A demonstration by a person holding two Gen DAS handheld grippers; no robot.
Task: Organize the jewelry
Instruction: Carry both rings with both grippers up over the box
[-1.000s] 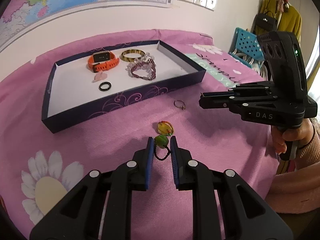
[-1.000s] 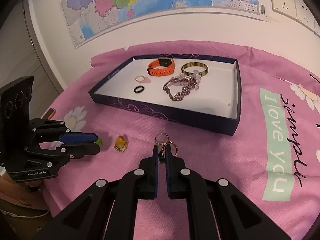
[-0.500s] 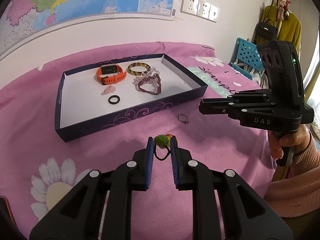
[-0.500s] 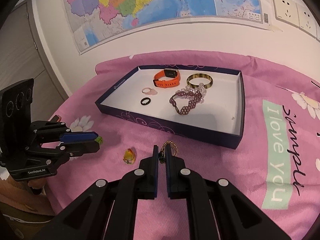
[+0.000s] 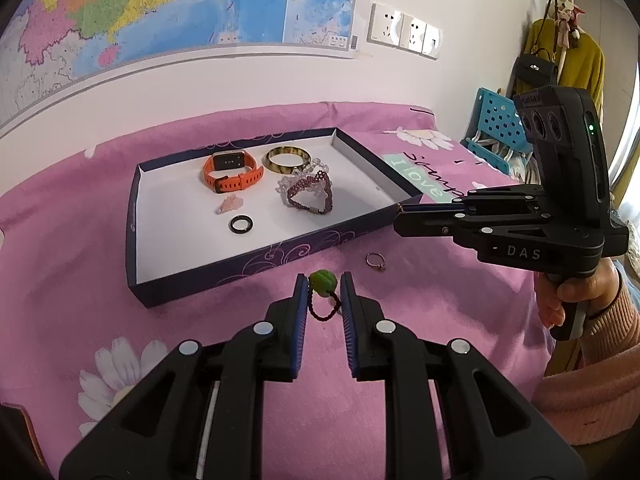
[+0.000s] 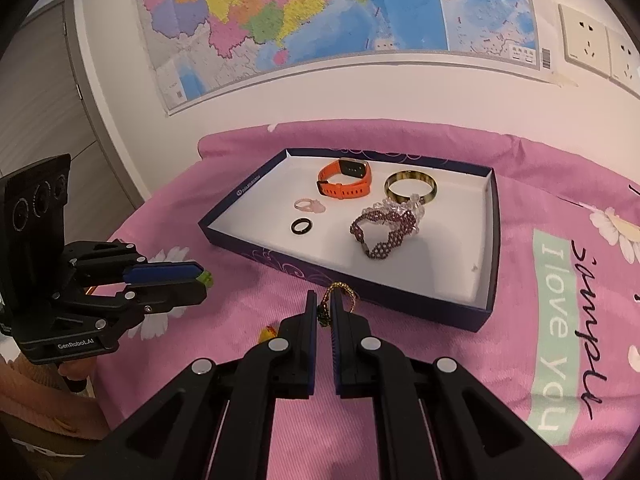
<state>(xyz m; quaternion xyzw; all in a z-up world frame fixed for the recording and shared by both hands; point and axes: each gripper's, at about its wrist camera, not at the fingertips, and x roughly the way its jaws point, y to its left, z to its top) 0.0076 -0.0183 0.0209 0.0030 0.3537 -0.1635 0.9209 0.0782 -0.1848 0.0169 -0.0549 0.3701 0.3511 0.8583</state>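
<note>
Left gripper (image 5: 323, 285) fingers clamp the green bead charm (image 5: 322, 280), low centre; right gripper (image 6: 323, 307) fingers pinch the gold-loop charm (image 6: 340, 295). We should carry both over the tray (image 5: 256, 268) wall, lower onto bare white floor, then release.

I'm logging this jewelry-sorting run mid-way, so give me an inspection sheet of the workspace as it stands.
Surface: pink floral cloth over the table.
Job's things: open box holds orange watch, tortoiseshell bangle, purple beaded bracelet, pink ring, black ring. Silver ring and yellow piece lie on the cloth.
Clutter: nothing seen.
Grippers: left claw shut on green bead charm; right claw shut on gold-ringed charm.
Cables: nothing seen.
Surroundings: wall map, sockets, blue crate.
</note>
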